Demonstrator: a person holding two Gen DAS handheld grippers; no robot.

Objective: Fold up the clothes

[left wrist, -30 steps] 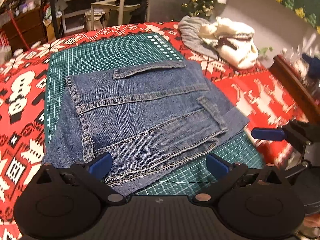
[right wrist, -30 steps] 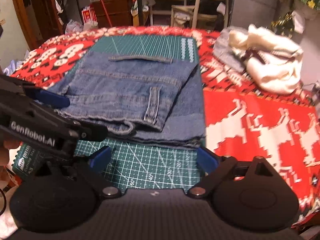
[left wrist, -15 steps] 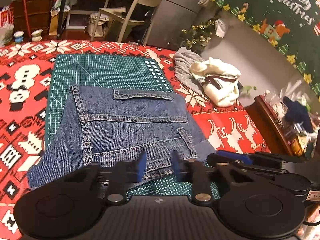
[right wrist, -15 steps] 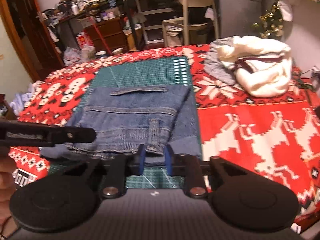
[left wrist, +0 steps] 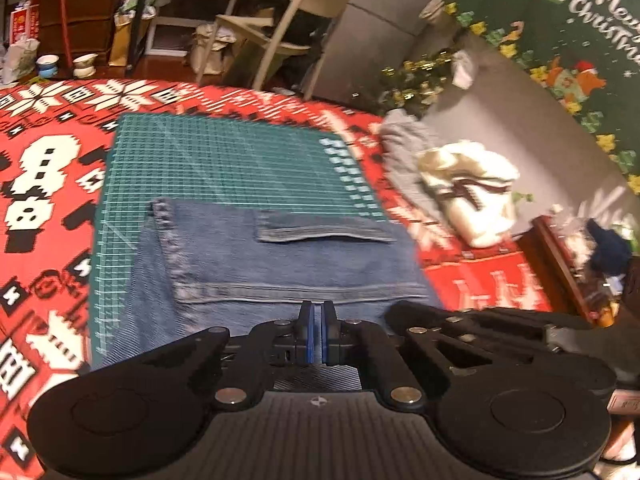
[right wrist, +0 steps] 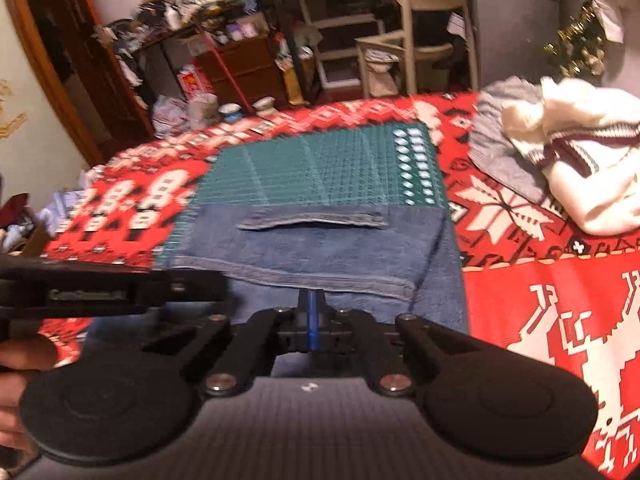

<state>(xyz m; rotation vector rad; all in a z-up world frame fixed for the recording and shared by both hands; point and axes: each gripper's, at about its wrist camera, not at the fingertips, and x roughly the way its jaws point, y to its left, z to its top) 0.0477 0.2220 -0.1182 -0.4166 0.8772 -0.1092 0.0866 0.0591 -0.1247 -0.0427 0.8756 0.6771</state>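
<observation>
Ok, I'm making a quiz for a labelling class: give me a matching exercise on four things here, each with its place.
Things:
1. folded blue denim jeans
2. green gridded cutting mat
3. white knitted sweater
4. pale wooden chair

Places:
A. on the floor past the table
B. on the red patterned cloth, beside the mat
C. lying on the mat
D. spread over the red cloth

Pairs: 1-C, 2-D, 3-B, 4-A

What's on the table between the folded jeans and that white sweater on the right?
Only bare red patterned tablecloth, which both wrist views show. A grey garment lies against the white sweater, farther back than the folded jeans.
</observation>
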